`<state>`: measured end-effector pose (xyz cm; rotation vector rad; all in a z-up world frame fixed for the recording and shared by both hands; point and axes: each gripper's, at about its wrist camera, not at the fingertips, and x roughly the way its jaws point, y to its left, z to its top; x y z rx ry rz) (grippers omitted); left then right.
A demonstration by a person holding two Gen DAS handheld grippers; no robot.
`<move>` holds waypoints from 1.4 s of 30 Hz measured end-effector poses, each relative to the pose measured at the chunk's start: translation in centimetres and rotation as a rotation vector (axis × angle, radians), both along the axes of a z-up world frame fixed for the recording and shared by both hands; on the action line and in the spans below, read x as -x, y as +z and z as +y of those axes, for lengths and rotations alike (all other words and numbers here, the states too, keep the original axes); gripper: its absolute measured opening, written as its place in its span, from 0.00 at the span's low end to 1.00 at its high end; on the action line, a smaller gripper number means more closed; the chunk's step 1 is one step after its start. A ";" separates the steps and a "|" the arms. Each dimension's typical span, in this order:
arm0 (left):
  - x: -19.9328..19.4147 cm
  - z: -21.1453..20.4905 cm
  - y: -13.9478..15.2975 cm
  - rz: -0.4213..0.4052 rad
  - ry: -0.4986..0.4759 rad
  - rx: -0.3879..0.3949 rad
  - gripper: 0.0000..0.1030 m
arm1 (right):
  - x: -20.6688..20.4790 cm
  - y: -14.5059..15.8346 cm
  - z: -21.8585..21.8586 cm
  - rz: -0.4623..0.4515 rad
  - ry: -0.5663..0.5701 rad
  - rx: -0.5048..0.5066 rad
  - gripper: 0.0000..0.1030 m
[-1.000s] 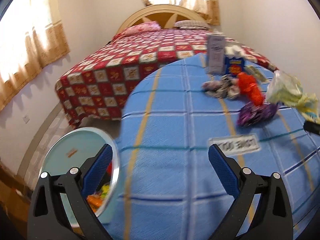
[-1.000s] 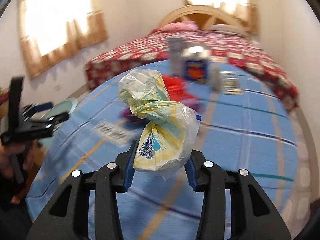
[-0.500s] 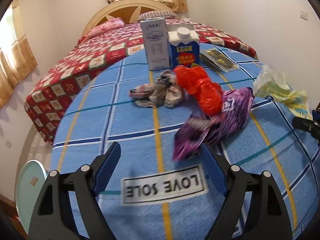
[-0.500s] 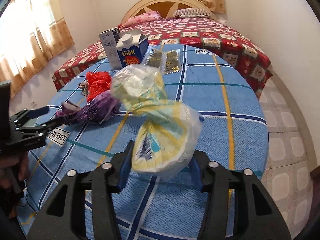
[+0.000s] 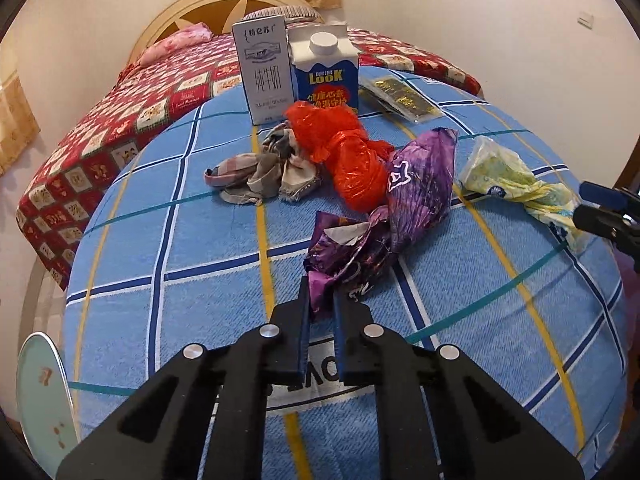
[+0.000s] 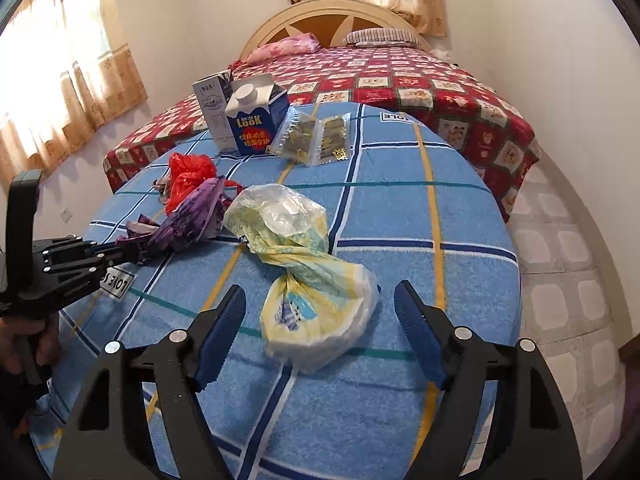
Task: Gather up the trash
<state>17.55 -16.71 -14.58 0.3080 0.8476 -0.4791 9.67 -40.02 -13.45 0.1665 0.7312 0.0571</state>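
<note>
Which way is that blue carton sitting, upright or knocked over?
Upright. The blue carton stands on its base on the table, its white cap on top.

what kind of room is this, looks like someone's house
Most likely a home bedroom: a bed with a red patchwork quilt and a curved wooden headboard, tan curtains at the windows, and a table under a blue checked cloth strewn with wrappers.
</note>
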 end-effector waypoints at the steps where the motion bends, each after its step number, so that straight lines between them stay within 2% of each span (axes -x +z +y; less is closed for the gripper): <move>1: 0.1 0.2 0.0 -0.003 0.001 0.000 0.09 | -0.3 0.0 0.0 -0.003 -0.004 -0.006 0.74; 6: 0.4 1.4 0.4 -0.022 0.011 0.000 0.09 | -1.5 -0.3 0.2 0.007 -0.002 0.006 0.74; 7: 0.3 1.8 0.5 -0.025 0.017 0.003 0.09 | -2.0 -0.6 0.2 0.026 0.004 0.006 0.70; 9: 0.4 2.3 0.7 -0.027 0.024 0.011 0.08 | -2.3 -0.8 0.3 0.044 0.008 0.006 0.57; 13: 1.1 3.2 1.3 -0.042 0.021 0.032 0.08 | -2.8 -1.2 0.5 0.060 0.014 0.022 0.57; 14: 1.3 3.4 1.5 -0.048 0.020 0.039 0.08 | -3.0 -1.3 0.6 0.065 0.015 0.030 0.58; 16: 1.8 3.9 2.0 -0.057 0.022 0.052 0.08 | -3.2 -1.5 0.9 0.069 0.003 0.061 0.67; 18: 2.2 4.3 2.4 -0.065 0.027 0.062 0.08 | -3.4 -1.7 1.1 0.077 0.022 0.058 0.67; 19: 2.3 4.6 2.7 -0.070 0.032 0.069 0.08 | -3.4 -1.8 1.3 0.084 0.029 0.065 0.56; 25: 3.3 6.9 4.5 -0.109 0.075 0.096 0.08 | -2.4 -1.1 1.3 0.042 0.033 0.060 0.36; 26: 3.5 7.3 4.7 -0.114 0.081 0.096 0.08 | -2.2 -0.8 1.4 0.030 0.035 0.055 0.27; 28: 3.7 8.4 5.1 -0.126 0.105 0.092 0.08 | -1.8 -0.4 1.8 0.016 0.045 0.055 0.24; 29: 3.8 9.2 5.3 -0.131 0.120 0.090 0.08 | -1.7 -0.1 2.1 0.008 0.055 0.055 0.13; 36: 4.8 14.4 6.0 -0.154 0.223 0.060 0.08 | -0.7 2.4 4.5 -0.095 0.108 0.018 0.12; 42: 5.5 19.4 6.0 -0.157 0.328 0.036 0.08 | -0.9 4.6 9.0 -0.179 0.213 -0.005 0.12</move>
